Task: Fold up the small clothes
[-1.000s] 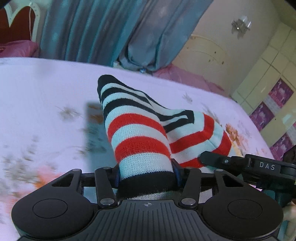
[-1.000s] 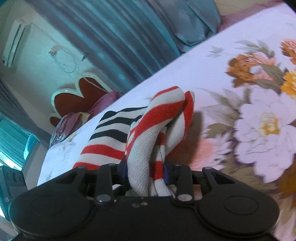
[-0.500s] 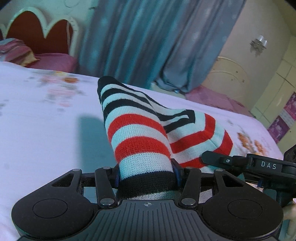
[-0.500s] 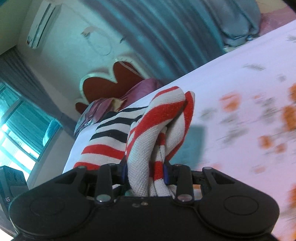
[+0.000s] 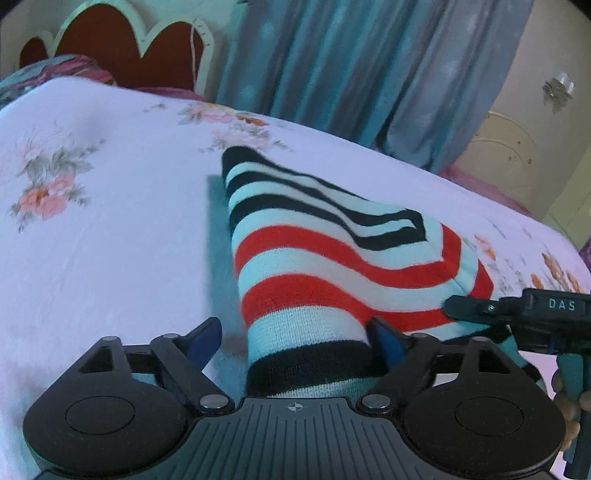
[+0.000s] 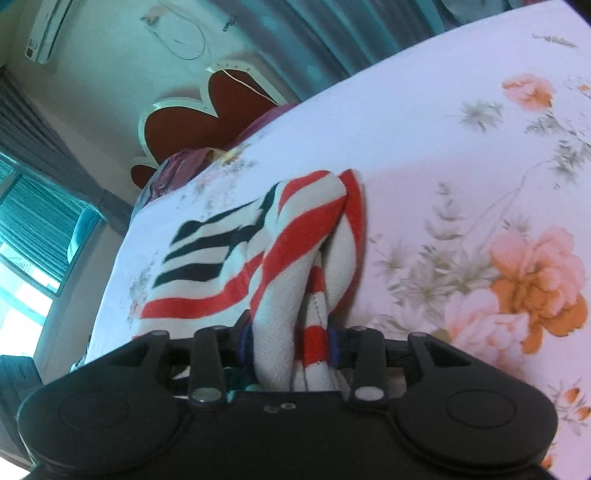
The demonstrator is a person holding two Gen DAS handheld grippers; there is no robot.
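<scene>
A white bedsheet [image 5: 110, 229] printed with pink and orange flowers fills both views. Teal curtains [image 5: 351, 62] hang at twelve o'clock in the left wrist view, and a red scalloped headboard [image 5: 122, 48] sits at eleven. A wall air conditioner [image 6: 46, 27] shows at eleven o'clock in the right wrist view.

The striped knit garment [image 5: 332, 258], banded black, white and red, lies mid-bed, humped up from the sheet. In the left wrist view its black hem sits between the fingers of the left gripper [image 5: 295, 332], whose jaws are opening: the left finger stands clear of the cloth, the right one just beside it.

The right gripper [image 6: 291, 341] pinches a bunched red-and-white fold at six o'clock, jaws beginning to part yet pressing the cloth.
</scene>
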